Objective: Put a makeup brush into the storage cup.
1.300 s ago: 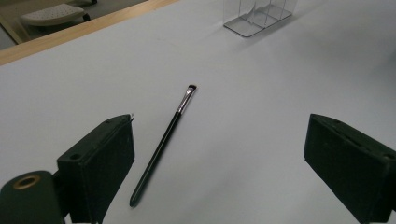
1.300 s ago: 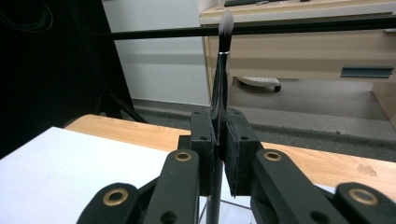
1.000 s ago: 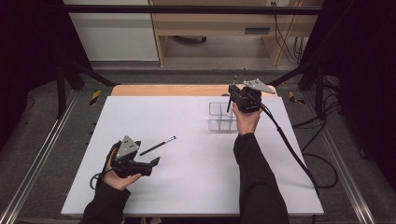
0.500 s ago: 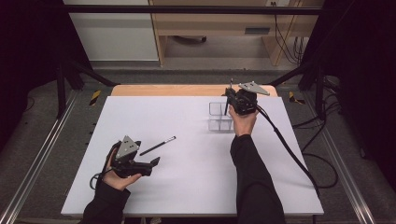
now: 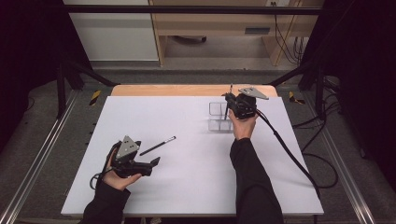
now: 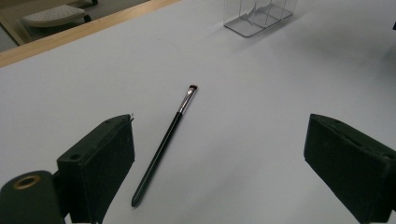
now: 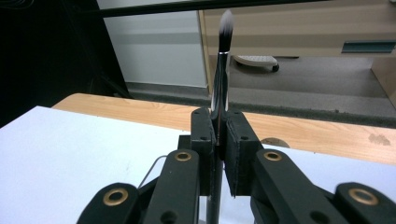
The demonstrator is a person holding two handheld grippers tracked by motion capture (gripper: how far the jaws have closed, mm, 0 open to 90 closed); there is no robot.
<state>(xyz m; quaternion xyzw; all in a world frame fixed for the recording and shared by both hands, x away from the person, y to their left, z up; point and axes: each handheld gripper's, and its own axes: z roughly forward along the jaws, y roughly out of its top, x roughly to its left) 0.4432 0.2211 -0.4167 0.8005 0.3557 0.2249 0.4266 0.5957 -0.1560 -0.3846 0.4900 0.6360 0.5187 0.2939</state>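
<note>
Your right gripper (image 7: 218, 140) pinches a fluffy brush (image 7: 221, 70) upright above the clear organizer (image 5: 219, 116); your left gripper (image 6: 219, 154), jaws spread, rests well apart from it beside the thin brush (image 6: 166, 140).

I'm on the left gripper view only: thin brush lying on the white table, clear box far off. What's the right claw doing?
Observer: The right claw is shut on an upright makeup brush, bristles up.
Operator: Where is it relative to the clear box?
Observer: In the high view it hangs over the clear organizer, with the brush's lower end at the far compartments.
Operator: Is the brush in a compartment yet?
Observer: Can't tell; the hand hides the lower end.
Operator: And my left claw, seen from above?
Observer: The left claw is open, low over the table, just on the near side of the thin brush.
</note>
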